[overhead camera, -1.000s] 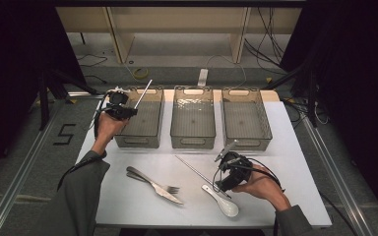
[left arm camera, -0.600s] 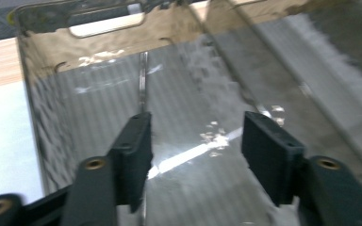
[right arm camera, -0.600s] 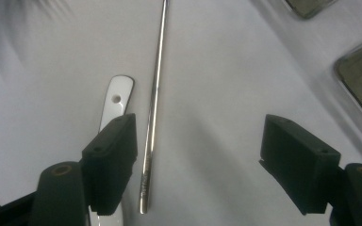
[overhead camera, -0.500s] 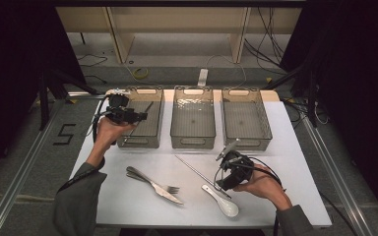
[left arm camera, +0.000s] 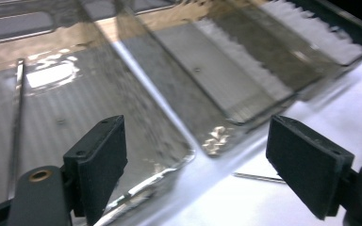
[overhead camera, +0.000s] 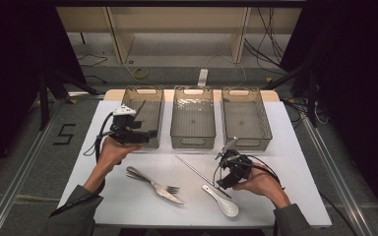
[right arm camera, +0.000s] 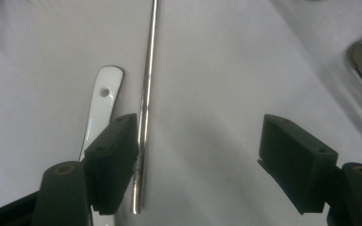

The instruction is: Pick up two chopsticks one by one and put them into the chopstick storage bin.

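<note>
Nearest the person, on the white table point(overhead camera: 295, 196), a white spoon point(overhead camera: 221, 200) lies at the front, its bowl toward the table edge. Just beside it a thin steel chopstick point(overhead camera: 199, 174) runs back and to the left. To the left of both, a fork point(overhead camera: 156, 186) lies at a slant, well apart from them.

The right gripper point(overhead camera: 225, 173) hovers low over the spoon handle and the near end of the chopstick. Its jaws stand wide apart with nothing between them. In the right gripper view the chopstick point(right arm camera: 143, 117) passes just inside the left jaw, with the spoon handle point(right arm camera: 99, 108) beside it on the outer side; neither looks pinched.

Farther back, the left gripper point(overhead camera: 142, 133) is held over the front end of the left bin point(overhead camera: 153, 93). Its jaws have just been opening and now stand wide apart, empty. In the left gripper view a second chopstick point(left arm camera: 16, 122) lies along the floor of the bin point(left arm camera: 136, 113), close to one side wall.

Behind the grippers three clear bins stand in a row at the table's back edge: the left one, the middle bin point(overhead camera: 193, 140) and the right bin point(overhead camera: 248, 142), close beside each other.
</note>
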`<state>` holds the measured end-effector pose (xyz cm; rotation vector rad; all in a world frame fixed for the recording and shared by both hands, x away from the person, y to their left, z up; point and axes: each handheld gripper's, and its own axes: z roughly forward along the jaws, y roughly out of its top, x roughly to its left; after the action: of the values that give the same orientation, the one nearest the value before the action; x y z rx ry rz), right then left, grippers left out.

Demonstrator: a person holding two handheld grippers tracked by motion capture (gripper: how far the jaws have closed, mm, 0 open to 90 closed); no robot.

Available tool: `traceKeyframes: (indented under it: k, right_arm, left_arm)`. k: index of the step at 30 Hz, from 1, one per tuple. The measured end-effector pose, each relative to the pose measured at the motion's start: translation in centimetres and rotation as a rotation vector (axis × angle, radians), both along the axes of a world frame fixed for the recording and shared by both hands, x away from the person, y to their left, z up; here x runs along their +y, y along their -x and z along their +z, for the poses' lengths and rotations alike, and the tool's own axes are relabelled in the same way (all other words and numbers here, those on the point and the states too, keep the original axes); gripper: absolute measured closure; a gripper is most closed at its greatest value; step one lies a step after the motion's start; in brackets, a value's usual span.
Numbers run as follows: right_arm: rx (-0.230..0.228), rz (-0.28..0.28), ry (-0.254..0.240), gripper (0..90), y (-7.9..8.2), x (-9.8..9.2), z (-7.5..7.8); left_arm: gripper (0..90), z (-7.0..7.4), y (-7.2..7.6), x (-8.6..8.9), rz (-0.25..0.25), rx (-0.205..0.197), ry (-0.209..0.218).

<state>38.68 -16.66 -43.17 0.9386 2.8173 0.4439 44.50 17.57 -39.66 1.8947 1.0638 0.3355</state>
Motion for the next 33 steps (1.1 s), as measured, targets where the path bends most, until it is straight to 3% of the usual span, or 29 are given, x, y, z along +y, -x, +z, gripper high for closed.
traceKeyframes:
  k: [2, 5, 9, 13, 22, 33]
  right_arm:
    - [0.005, 0.004, 0.003, 29.3, -0.1, 0.2, -0.1]
    - [0.014, 0.009, 0.016, 29.1, -0.2, 0.7, -0.3]
    - [0.031, 0.024, 0.038, 31.1, -0.2, 1.4, -0.6]
    - [0.033, 0.059, 0.064, 39.1, 0.0, 1.8, -0.8]
    - [0.067, 0.084, 0.089, 52.9, 0.1, 2.3, -1.4]
    - [0.098, 0.104, 0.113, 65.4, 0.2, 2.6, -1.9]
  left_arm:
    - [18.2, -0.1, 0.8, -0.3, -0.019, -0.019, -0.012]
    - [17.1, -0.3, 2.3, -0.5, -0.043, -0.034, 0.022]
    - [15.8, -0.7, 4.0, -0.7, -0.066, -0.061, 0.018]
    - [15.9, -1.2, 5.3, -0.8, -0.079, -0.082, 0.017]
    - [15.9, -1.7, 7.2, -0.9, -0.093, -0.067, 0.052]
    - [15.9, -1.9, 8.3, -1.2, -0.112, -0.069, 0.037]
